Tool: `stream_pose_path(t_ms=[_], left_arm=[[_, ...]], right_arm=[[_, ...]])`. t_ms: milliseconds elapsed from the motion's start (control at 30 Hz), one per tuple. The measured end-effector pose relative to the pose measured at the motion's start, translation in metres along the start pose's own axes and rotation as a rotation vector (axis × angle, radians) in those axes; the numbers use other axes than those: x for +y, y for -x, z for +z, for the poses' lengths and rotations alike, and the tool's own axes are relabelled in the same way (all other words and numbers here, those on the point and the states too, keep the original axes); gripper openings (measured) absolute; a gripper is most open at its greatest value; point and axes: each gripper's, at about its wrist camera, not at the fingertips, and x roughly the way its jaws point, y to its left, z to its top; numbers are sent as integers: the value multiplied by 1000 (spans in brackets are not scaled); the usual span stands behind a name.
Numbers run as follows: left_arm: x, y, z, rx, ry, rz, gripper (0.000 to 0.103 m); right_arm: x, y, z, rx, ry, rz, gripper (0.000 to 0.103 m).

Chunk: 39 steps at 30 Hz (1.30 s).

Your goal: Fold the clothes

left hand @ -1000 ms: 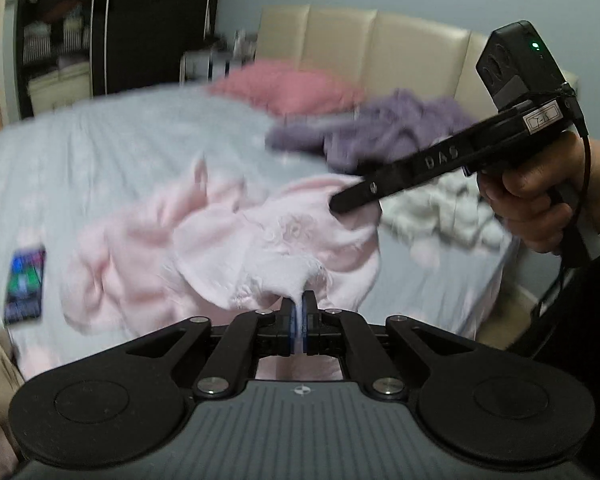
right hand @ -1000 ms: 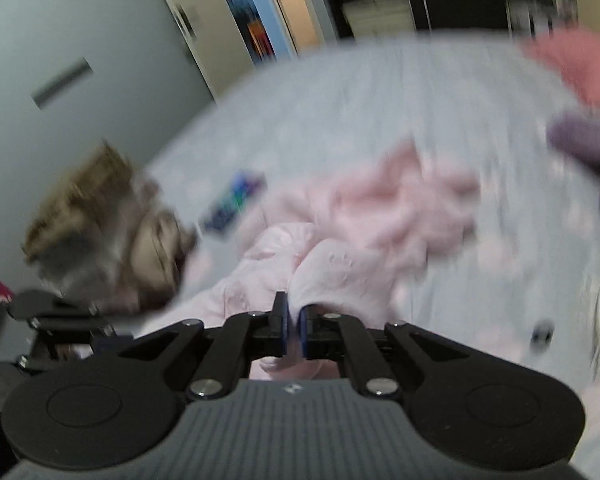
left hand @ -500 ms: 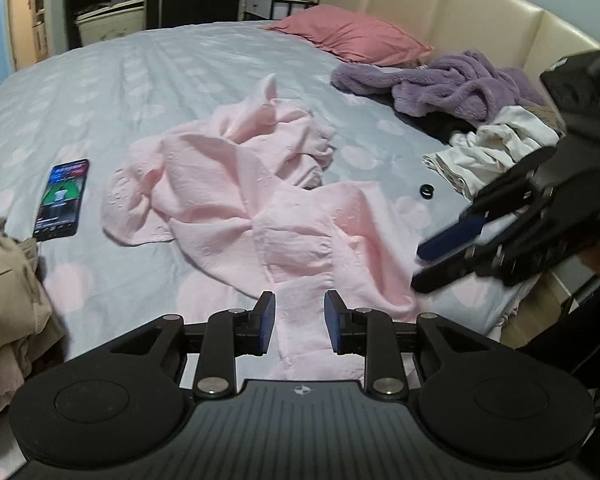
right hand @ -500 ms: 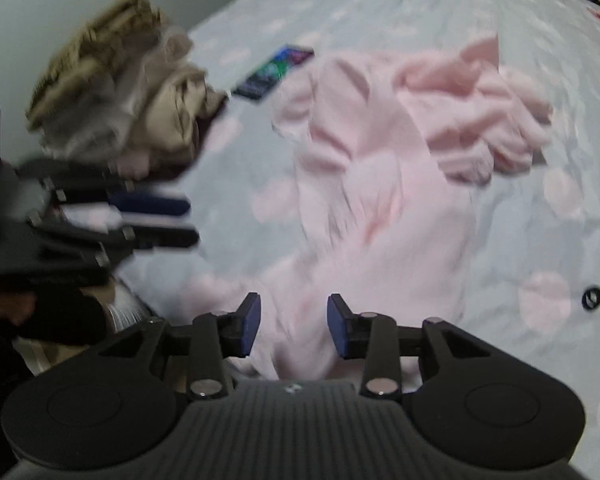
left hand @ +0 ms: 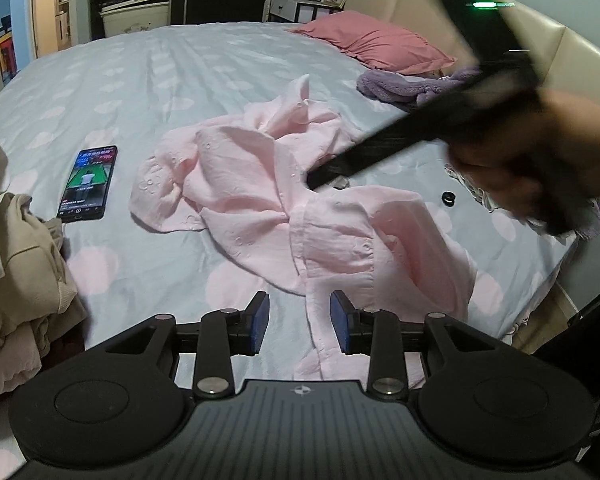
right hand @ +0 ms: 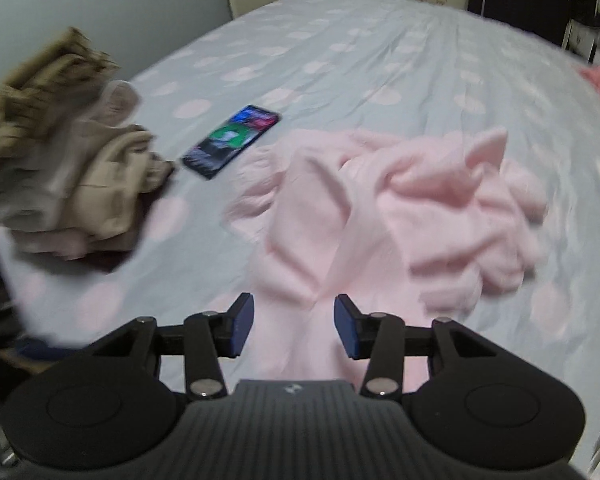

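Note:
A crumpled pale pink garment (left hand: 284,208) lies spread on the grey bed with pink dots (left hand: 148,80). My left gripper (left hand: 299,322) hangs open over the garment's near hem, nothing between its blue pads. In the right wrist view the same pink garment (right hand: 400,216) fills the middle, and my right gripper (right hand: 294,326) is open just above its near part, holding nothing. The right gripper's black body, held in a hand, crosses the right side of the left wrist view as a blur, its tip over the middle of the garment.
A lit phone (left hand: 87,182) lies on the bed left of the garment. Beige and brown clothes (left hand: 16,248) are piled at the left edge. A purple garment (left hand: 408,86), a pink pillow (left hand: 376,42) and a small black ring (left hand: 447,199) lie toward the headboard.
Both grippers, shut on the pink garment a second ago, have opened and let it drop flat on the bed. The right gripper has since swung over the garment's middle.

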Motion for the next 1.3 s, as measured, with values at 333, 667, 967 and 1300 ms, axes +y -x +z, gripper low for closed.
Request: stream_pose_path(t_ms=[333,667,967,1300], left_arm=[[13,-1,-5,14,30,5,31],[18,-5,-10,34,46,9,31],[21,-16,-9,52,64,18,31],[17,-22,-2,26,70,18,45]], right_arm=[[5,-78,42,-3,51,-139,62],[-5,-71,48,-126,83,-194,72],[-13,-83,33,42,131,-82,2],[18,53,-13,-45,189,300,2]])
